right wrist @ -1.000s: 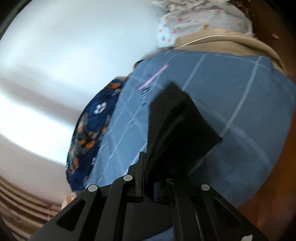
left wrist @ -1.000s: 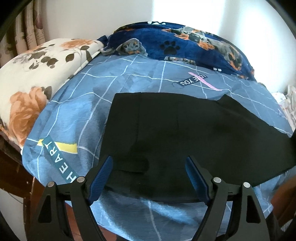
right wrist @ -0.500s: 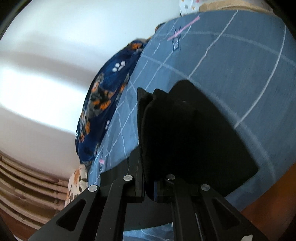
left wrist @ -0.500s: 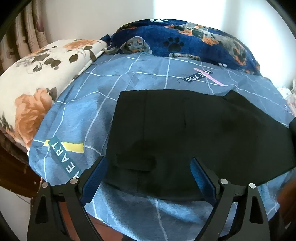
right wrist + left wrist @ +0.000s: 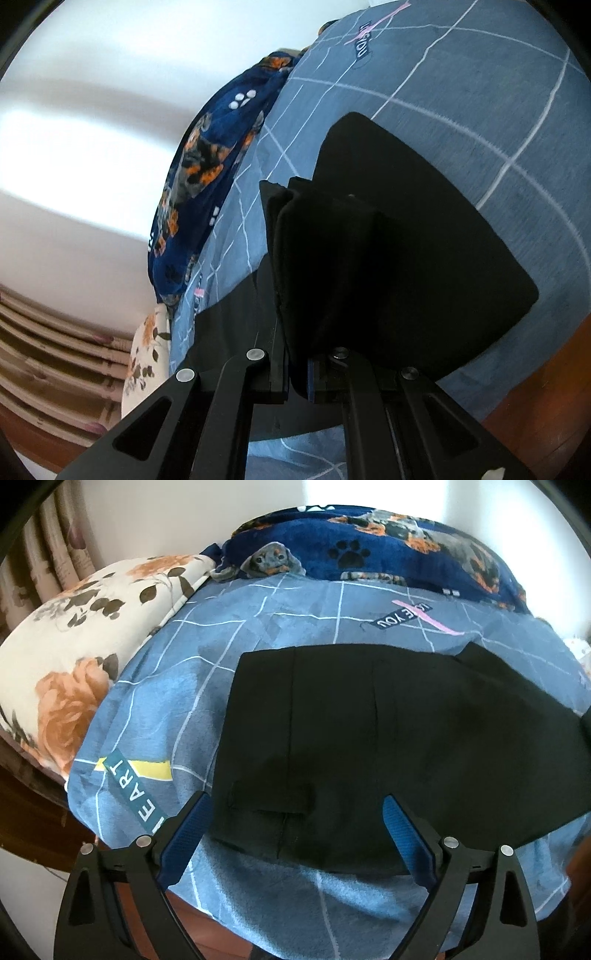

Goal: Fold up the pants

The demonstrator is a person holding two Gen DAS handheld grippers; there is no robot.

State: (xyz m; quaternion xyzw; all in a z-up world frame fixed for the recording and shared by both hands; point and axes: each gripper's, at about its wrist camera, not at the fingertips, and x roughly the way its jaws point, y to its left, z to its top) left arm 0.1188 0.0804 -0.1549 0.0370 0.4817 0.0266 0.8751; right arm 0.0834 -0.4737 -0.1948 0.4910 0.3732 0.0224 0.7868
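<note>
Black pants lie spread flat across a blue checked bedsheet, waistband end to the left. My left gripper is open and empty, its blue-padded fingers straddling the near left edge of the pants just above the cloth. My right gripper is shut on a bunched fold of the black pants and holds that end lifted off the sheet; the rest of the leg drapes down to the bed behind it.
A floral cream pillow lies at the left. A navy dog-print blanket lies along the white wall at the back. The bed's wooden edge and curtains are at the left.
My right gripper has lifted and swung the held pants end, tilting further. My left gripper has drawn back slightly toward the near edge, still open.
</note>
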